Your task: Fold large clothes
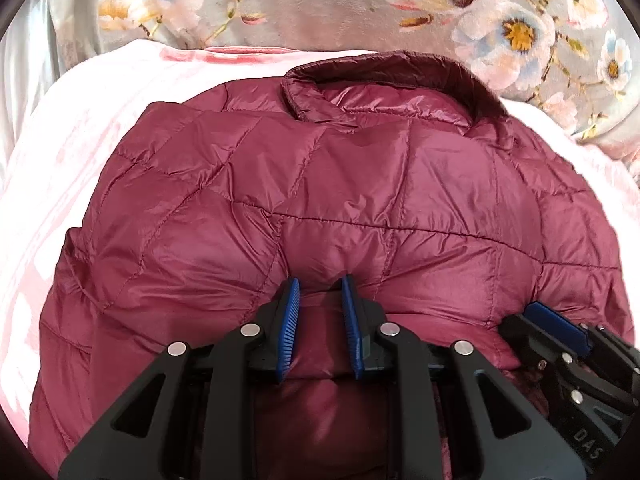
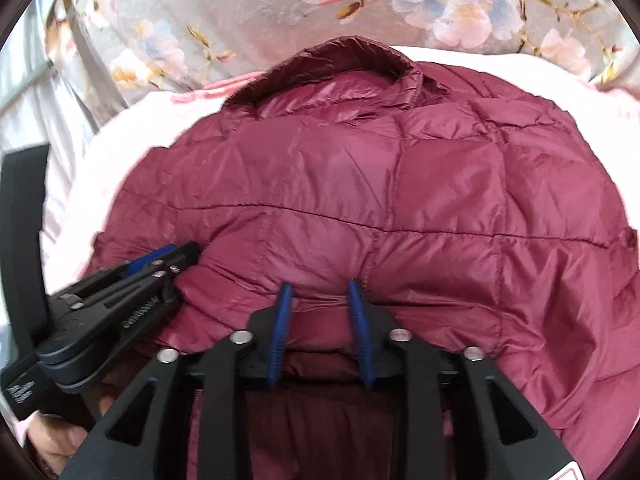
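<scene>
Apparently both grippers pinch jacket hem.

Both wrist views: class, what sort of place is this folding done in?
Probably a bedroom, on a bed: the maroon quilted jacket lies on a pink blanket, with floral bedding behind it.

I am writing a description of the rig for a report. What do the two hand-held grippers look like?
Both look alike. The left hand-held gripper and the right hand-held gripper have matte black angular linkage frames with triangular cut-outs, round silver pivot pins, and narrow blue ribbed pads on the fingers. White lettering marks the bodies. No cables or sleeves show.
</scene>
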The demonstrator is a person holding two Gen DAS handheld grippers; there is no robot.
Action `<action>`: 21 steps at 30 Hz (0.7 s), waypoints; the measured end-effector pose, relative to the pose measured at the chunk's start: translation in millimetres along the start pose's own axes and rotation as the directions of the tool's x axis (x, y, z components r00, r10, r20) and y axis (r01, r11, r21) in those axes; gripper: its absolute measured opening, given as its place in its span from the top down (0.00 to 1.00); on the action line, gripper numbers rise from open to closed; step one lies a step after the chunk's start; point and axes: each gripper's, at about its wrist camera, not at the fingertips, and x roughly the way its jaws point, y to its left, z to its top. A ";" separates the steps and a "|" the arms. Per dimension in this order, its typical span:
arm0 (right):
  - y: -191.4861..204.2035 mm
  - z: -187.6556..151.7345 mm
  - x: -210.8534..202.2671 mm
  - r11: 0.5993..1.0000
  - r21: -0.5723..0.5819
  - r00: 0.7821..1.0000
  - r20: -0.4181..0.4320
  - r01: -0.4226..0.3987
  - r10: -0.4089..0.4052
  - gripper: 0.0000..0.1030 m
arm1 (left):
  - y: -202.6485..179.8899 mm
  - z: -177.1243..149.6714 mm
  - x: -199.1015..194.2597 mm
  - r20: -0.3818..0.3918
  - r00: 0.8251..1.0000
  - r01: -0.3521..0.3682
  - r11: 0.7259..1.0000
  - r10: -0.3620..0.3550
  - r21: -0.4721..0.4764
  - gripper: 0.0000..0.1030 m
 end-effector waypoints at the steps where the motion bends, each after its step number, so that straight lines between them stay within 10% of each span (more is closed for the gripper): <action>1: -2.6 1.7 -3.8 1.000 0.017 1.000 0.000 -0.024 0.024 0.66 | 4.0 1.0 -1.2 -0.001 0.999 0.033 0.999 -0.033 -0.018 0.71; 9: -33.6 101.3 -31.7 0.994 0.083 0.995 0.076 -0.067 0.060 0.42 | 52.9 93.6 -1.7 -0.046 0.940 0.312 0.909 -0.337 -0.278 0.35; 17: -71.3 144.4 57.5 0.967 0.253 0.996 -0.065 -0.041 0.059 0.42 | 60.0 144.2 82.6 -0.129 0.892 0.335 0.825 -0.434 -0.455 0.37; 19: -64.4 145.0 73.9 0.972 0.232 0.993 -0.100 -0.044 0.069 0.48 | 59.1 144.9 98.2 -0.146 0.880 0.335 0.808 -0.452 -0.485 0.48; 21: -56.6 149.9 78.7 0.975 0.210 0.989 -0.105 -0.076 0.100 0.87 | 52.2 150.4 105.4 -0.156 0.859 0.366 0.800 -0.487 -0.476 0.72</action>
